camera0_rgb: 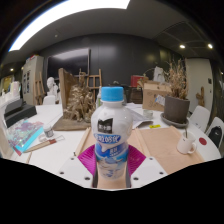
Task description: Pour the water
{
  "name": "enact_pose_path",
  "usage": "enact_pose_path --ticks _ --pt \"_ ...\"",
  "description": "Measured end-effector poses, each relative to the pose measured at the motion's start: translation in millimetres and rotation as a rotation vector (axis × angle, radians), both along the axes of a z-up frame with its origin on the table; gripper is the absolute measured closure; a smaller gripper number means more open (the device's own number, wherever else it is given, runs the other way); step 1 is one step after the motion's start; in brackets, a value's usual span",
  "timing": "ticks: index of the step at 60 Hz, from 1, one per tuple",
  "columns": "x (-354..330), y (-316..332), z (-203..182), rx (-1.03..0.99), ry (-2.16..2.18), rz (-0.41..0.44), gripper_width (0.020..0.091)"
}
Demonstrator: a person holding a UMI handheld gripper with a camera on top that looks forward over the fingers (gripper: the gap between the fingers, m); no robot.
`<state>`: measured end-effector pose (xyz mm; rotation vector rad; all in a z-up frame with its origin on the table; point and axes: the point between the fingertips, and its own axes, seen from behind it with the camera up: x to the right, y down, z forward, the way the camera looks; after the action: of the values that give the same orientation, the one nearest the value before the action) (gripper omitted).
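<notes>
A white bottle (111, 135) with a light blue cap (112, 94) and a blue-and-white label is seen upright, directly ahead of the claw (111, 172) and between its two fingers. The magenta pads (88, 160) are seen at either side of the bottle's lower part; whether both press on it cannot be told. The bottle is set against a white table (60, 160). Beyond the claw and to its left, a wooden model (72, 105) is noted on the table. Beyond and to its right, a dark pot with dried stems (177, 100) and a small white cup (185, 144) are noted, well apart from the bottle.
</notes>
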<state>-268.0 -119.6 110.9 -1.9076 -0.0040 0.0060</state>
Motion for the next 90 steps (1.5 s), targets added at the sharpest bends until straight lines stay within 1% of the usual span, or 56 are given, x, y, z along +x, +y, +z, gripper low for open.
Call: enact_pose_path --ticks 7,15,19,23,33,39,47,51,57,63,69,73,75,79,83,87,90 --pt "14 13 52 0.047 0.202 0.017 0.0736" --pt "45 31 105 0.056 0.609 0.012 0.0739" --pt "67 42 124 0.055 0.844 0.01 0.074" --pt "90 51 135 0.048 1.084 -0.007 0.074" --pt "158 73 121 0.014 1.551 -0.083 0.074" --pt "183 86 93 -0.021 1.748 -0.114 0.074" --pt "209 95 56 -0.074 1.952 -0.186 0.0738" --pt "215 95 48 -0.091 2.005 -0.197 0.074" --pt "218 94 41 -0.126 2.004 -0.196 0.074" --pt "219 95 49 -0.152 1.949 -0.156 0.0738" --pt "225 95 71 -0.145 1.771 -0.101 0.0742" --pt "237 95 89 -0.11 1.574 -0.058 0.074" --pt "252 95 98 -0.075 1.459 -0.04 0.074" --pt "280 97 124 -0.007 1.197 -0.04 0.0739" --pt "325 96 151 0.091 0.966 -0.047 0.0738" --pt "362 96 172 0.156 0.733 -0.074 0.0736" --pt "398 93 180 0.196 0.575 -0.097 0.0736"
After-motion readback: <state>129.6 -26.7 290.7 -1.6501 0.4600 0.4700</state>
